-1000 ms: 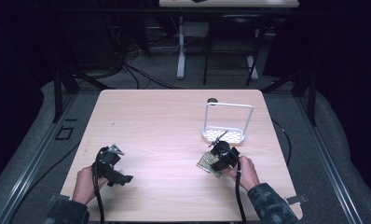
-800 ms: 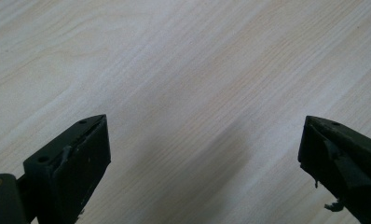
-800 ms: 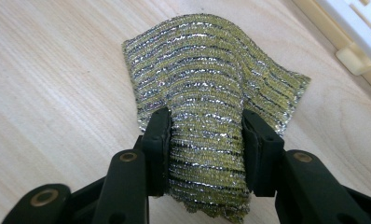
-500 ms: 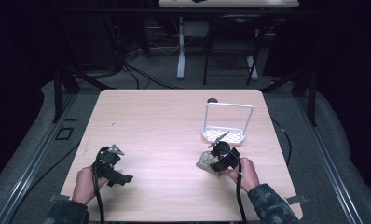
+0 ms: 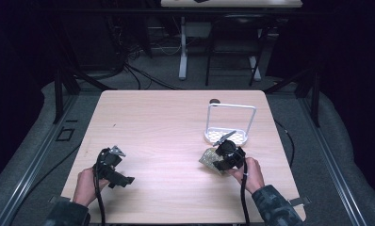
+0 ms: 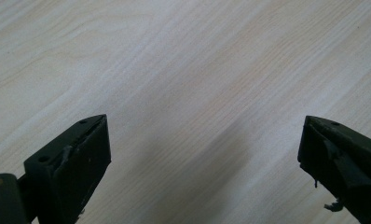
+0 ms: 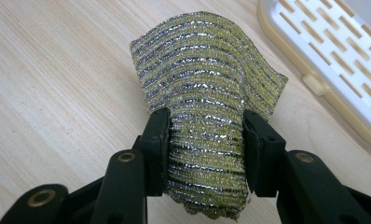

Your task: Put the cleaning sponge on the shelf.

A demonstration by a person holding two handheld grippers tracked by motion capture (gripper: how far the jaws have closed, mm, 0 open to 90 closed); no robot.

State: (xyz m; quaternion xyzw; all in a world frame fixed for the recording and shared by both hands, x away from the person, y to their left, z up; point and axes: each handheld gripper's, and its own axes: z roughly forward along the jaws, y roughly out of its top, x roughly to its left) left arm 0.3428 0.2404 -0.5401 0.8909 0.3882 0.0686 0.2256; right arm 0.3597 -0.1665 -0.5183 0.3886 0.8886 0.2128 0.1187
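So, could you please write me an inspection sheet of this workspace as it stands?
Surface: light wooden table, bare in the middle.
Job's things: yellow-silver scouring cloth, bunched; white slotted rack with a hoop handle beyond it.
Clutter: small dark object at the far edge.
Grippers: right claw clamped on the cloth; left claw open over bare wood.
Cables: one trails from each claw.
Surroundings: dark room, table legs and floor cables behind.
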